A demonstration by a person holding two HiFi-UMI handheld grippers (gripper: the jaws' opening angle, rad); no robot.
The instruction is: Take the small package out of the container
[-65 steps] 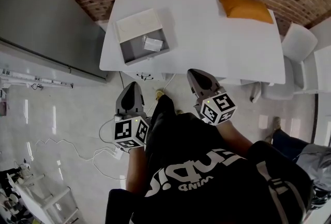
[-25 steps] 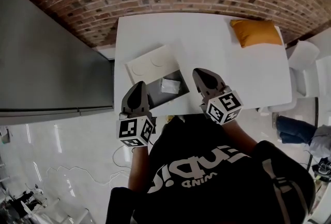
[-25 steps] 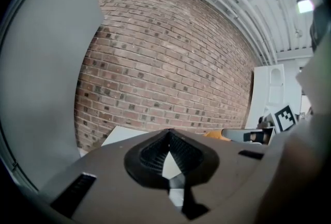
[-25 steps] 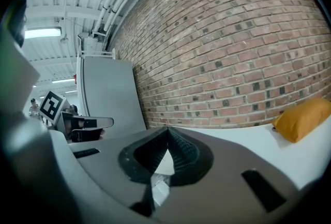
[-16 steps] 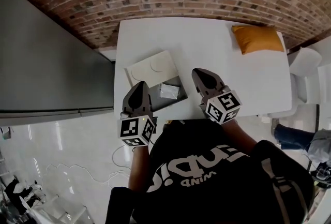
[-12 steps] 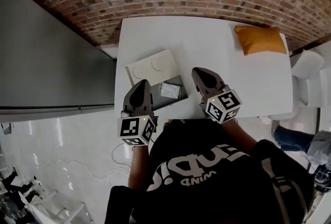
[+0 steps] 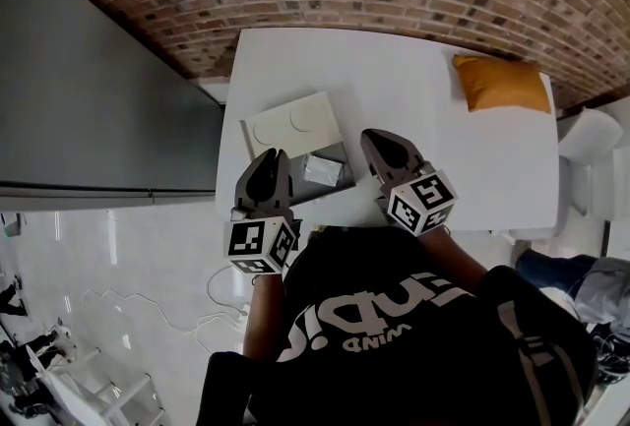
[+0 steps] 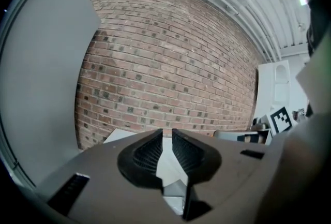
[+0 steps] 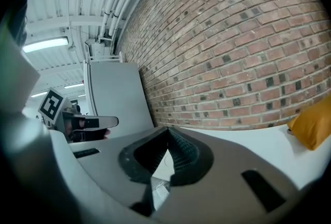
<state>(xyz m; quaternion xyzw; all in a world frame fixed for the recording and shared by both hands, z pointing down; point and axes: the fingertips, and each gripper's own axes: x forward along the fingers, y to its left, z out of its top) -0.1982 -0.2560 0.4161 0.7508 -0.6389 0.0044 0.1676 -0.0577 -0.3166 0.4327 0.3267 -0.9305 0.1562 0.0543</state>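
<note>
**Both grippers poised at the near edge of the table, package not yet taken.**
The small package (image 7: pixel 320 168) lies inside the open grey container (image 7: pixel 344 161), whose white lid (image 7: pixel 292 124) lies flat just behind it on the white table (image 7: pixel 413 70). The left gripper (image 8: pixel 167 132) hovers at the container's left side; its jaws have just been opening and stand slightly apart, with nothing between them. The right gripper (image 9: pixel 166 141), at the container's right, has its jaws closed tip to tip and empty. An orange cushion (image 7: pixel 500 85) rests at the far right corner.
</note>
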